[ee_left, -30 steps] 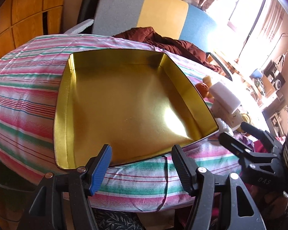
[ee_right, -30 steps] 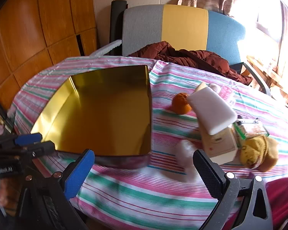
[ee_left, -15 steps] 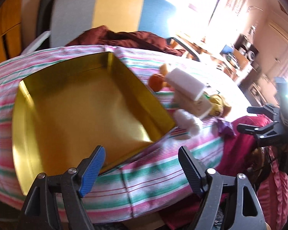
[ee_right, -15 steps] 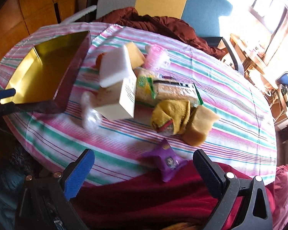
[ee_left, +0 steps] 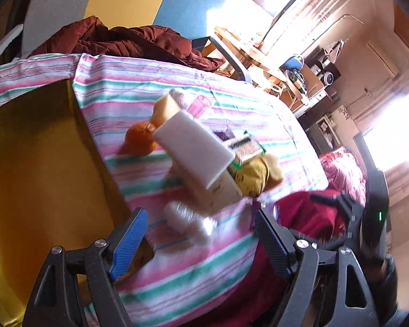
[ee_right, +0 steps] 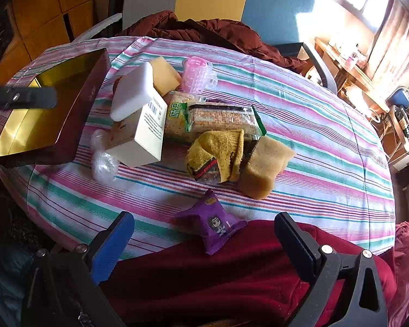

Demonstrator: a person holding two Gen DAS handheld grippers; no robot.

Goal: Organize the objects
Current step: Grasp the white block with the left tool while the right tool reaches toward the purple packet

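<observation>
Swung away from the gold-lined tin [ee_right: 41, 114] within the last second: a second ago filling the left wrist view, now only its near corner and wall at that view's left edge, with the pile of loose objects centred instead. Right wrist view likewise pulled back from the tin to the whole striped tablecloth [ee_right: 313, 125]. Means, as a judgement, survey over and first pick about to begin; nothing yet inside the tin.

Landmark: the tin, at the cloth's left end, open and bare. Just right of it, a cream carton [ee_right: 139, 136] with a white sponge block [ee_right: 132, 92] leaning on top. Further right, a cracker packet [ee_right: 220, 117], then a yellow knitted sock [ee_right: 218, 152] touching a tan sponge [ee_right: 264, 166]. Beyond the carton, a pink plastic cup [ee_right: 197, 75]. Nearest the tin's near corner, a crumpled clear plastic piece [ee_right: 103, 160]. Well right and toward the camera, a purple snack sachet [ee_right: 212, 223] at the cloth's edge.

Left gripper [ee_left: 199, 234] spread wide, holding nothing, framing the clear plastic. Right gripper [ee_right: 204, 234] spread wide, holding nothing, framing the sachet.
</observation>
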